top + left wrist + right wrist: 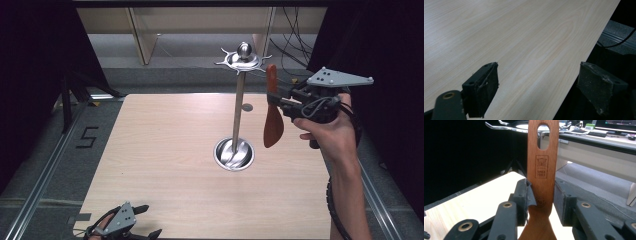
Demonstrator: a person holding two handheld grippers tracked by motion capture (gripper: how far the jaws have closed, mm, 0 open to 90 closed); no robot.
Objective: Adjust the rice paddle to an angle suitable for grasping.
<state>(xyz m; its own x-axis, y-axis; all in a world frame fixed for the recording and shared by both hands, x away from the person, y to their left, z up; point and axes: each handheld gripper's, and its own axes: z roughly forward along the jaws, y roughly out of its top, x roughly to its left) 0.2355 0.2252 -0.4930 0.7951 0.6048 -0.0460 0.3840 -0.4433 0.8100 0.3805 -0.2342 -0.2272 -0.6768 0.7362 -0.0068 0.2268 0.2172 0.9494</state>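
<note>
A metal utensil stand [239,107] rises from a round base [233,154] in the middle of the wooden table [165,150], with hooked arms and a ball on top [243,55]. My right gripper [279,97] is shut on a brown wooden spatula [272,112], held upright to the right of the stand's pole, blade down. In the right gripper view the spatula handle [544,167] with its hanging slot stands between the jaws, just below the stand's hooks [499,126]. My left gripper [145,220] rests open at the table's near left edge, nothing between its jaws [536,87].
A small grey disc [247,107] lies on the table behind the stand. Metal rails [45,170] run along both sides of the table. Black curtains flank it, and cables [295,35] hang at the back right.
</note>
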